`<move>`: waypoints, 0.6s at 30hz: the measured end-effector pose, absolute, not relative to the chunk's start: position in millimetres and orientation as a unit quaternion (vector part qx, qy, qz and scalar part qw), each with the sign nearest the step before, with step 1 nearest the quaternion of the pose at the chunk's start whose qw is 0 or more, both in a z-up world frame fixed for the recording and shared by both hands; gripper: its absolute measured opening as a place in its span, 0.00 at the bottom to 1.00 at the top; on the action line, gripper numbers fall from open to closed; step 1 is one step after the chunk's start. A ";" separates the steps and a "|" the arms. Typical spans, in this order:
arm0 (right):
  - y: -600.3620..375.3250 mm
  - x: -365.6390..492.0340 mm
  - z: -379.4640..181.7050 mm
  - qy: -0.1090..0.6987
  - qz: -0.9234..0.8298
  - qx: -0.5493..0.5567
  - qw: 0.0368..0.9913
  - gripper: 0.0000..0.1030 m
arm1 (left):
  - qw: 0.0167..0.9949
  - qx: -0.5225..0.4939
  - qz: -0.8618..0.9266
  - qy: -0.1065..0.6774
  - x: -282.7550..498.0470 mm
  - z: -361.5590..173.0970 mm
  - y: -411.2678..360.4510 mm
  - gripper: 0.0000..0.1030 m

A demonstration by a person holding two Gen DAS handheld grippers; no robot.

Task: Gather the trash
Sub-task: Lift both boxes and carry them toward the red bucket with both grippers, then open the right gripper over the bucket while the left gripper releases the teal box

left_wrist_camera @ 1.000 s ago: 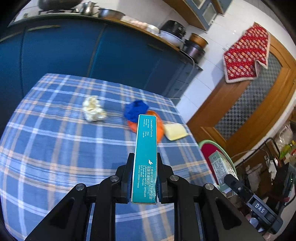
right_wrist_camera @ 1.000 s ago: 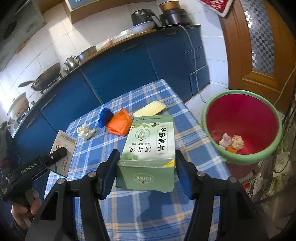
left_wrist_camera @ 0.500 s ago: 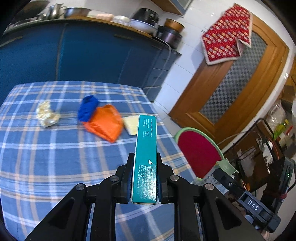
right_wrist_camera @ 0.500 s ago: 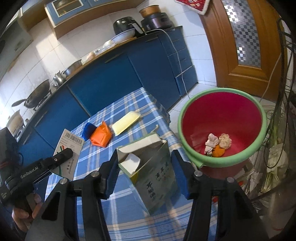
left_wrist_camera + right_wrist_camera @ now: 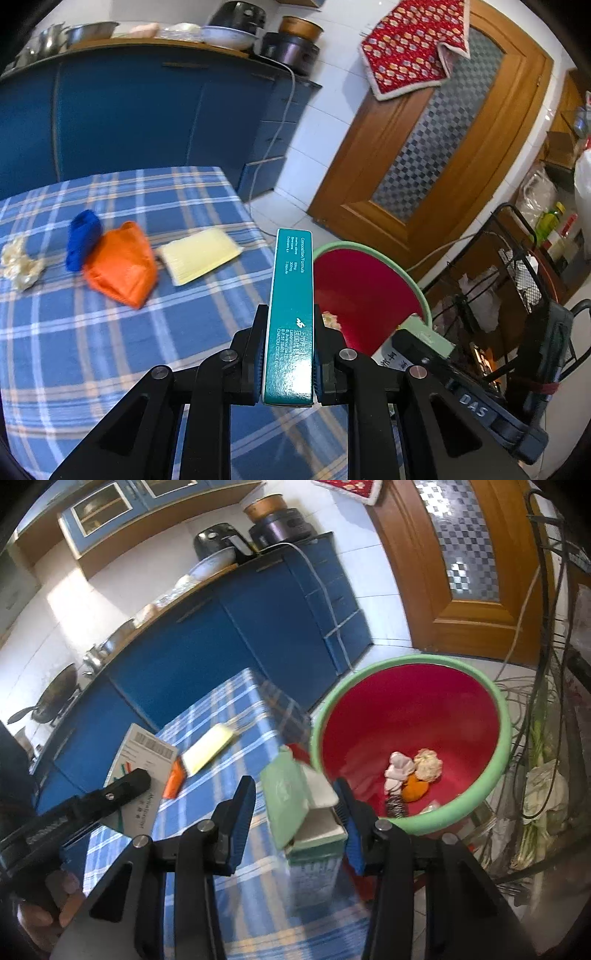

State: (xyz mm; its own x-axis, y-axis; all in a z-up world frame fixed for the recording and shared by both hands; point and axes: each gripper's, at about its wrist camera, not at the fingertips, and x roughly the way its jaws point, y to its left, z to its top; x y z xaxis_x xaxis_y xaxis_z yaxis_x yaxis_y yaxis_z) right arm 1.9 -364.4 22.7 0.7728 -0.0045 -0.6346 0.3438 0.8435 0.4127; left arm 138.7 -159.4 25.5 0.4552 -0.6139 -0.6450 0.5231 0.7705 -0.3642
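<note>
two grippers, left gripper (image 5: 289, 363) clenched on teal box (image 5: 291, 314), right gripper (image 5: 295, 818) closing, green box (image 5: 306, 812) between

my right gripper (image 5: 295, 823) has its jaws closing, with the pale green box (image 5: 295, 797) between them; the box is tilted, its flap open, pressed against the right pad while the left pad stands apart from it. just beyond sits the red bin (image 5: 417, 716) with its green rim, holding crumpled paper (image 5: 428, 764), a whitish wad (image 5: 397, 771) and an orange scrap (image 5: 415, 792). on the blue plaid tablecloth (image 5: 229, 709) lie a yellow pad (image 5: 208, 753) and an orange piece (image 5: 175, 781). at left, my left gripper (image 5: 122, 786) holds a barcoded carton (image 5: 144, 753), a hand (image 5: 48, 912) below it.
</note>
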 end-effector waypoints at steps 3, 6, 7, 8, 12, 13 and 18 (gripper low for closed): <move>-376.6 5.7 13.1 0.333 -0.101 0.275 0.896 0.44 | 0.847 -0.053 -0.340 0.405 140.6 23.0 -169.4 0.19; -385.5 8.5 3.5 0.343 -0.101 0.288 0.889 0.43 | 0.844 -0.050 -0.341 0.410 143.6 18.7 -176.9 0.19; -388.1 8.9 0.5 0.346 -0.097 0.295 0.885 0.43 | 0.843 -0.051 -0.341 0.412 144.8 17.5 -177.6 0.19; -389.2 9.3 -1.2 0.348 -0.094 0.300 0.883 0.41 | 0.842 -0.052 -0.340 0.414 145.9 16.1 -178.3 0.19; -391.2 9.6 -4.7 0.348 -0.077 0.310 0.881 0.36 | 0.842 -0.054 -0.338 0.416 148.2 13.7 -181.2 0.19; -390.5 10.1 -4.6 0.347 -0.075 0.310 0.882 0.36 | 0.842 -0.054 -0.338 0.416 148.5 13.5 -181.0 0.19; -386.5 7.5 3.7 0.328 -0.065 0.303 0.892 0.31 | 0.843 -0.053 -0.337 0.416 149.4 13.1 -180.4 0.19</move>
State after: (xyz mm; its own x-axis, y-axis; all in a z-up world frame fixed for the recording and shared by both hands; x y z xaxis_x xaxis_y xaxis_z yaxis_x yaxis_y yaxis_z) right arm 7.5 -386.5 3.7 0.7757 0.0824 -0.6257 0.3151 0.8084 0.4972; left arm 149.4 -180.4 13.1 0.4270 -0.6116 -0.6660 0.5237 0.7677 -0.3692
